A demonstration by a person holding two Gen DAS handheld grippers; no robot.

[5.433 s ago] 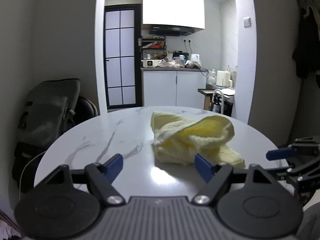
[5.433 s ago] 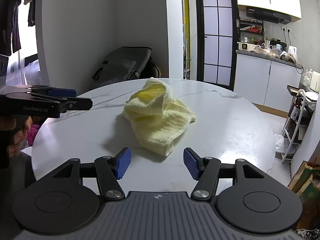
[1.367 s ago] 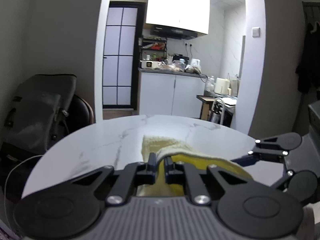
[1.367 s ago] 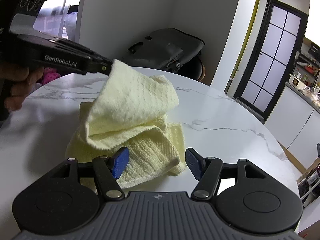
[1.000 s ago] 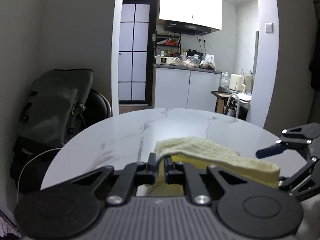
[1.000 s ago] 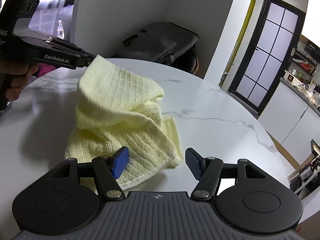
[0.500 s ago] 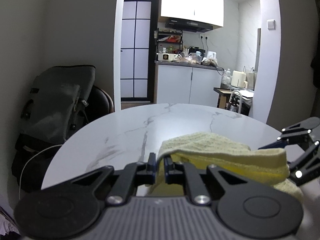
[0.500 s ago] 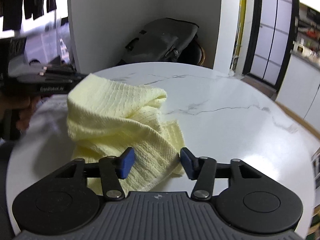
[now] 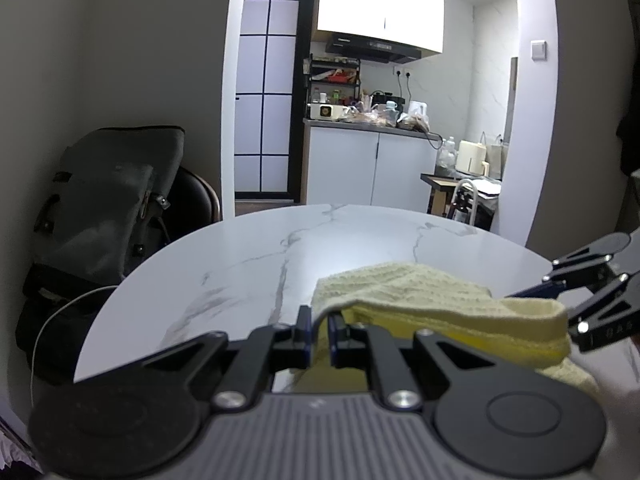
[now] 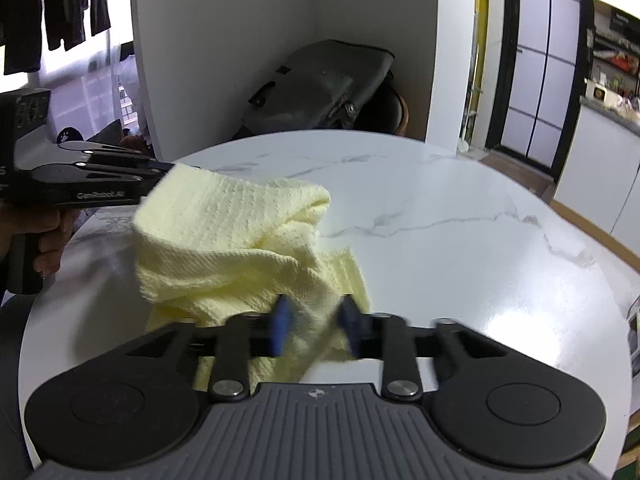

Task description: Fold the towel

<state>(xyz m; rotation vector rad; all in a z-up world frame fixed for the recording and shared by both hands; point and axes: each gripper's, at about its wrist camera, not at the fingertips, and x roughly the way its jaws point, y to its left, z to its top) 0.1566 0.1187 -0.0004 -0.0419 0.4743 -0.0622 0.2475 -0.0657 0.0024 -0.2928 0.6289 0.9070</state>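
A pale yellow towel (image 10: pixel 240 240) lies bunched on the round white marble table (image 10: pixel 460 240). My left gripper (image 9: pixel 319 330) is shut on one corner of the towel (image 9: pixel 420 296) and holds it lifted above the table; it shows at the left of the right wrist view (image 10: pixel 160 178). My right gripper (image 10: pixel 314 326) has its blue pads on either side of a lower towel edge, with a gap still between them; they are blurred. It also shows at the right of the left wrist view (image 9: pixel 560 292).
A grey backpack (image 9: pixel 104 200) rests on a chair behind the table's far left edge. A kitchen with white cabinets (image 9: pixel 368 168) lies beyond the doorway. Dark clothes (image 10: pixel 60 4) hang near the window.
My right gripper has moved forward onto the towel's lower edge and its fingers have narrowed around it. My left gripper still holds its corner lifted, shifted slightly left.
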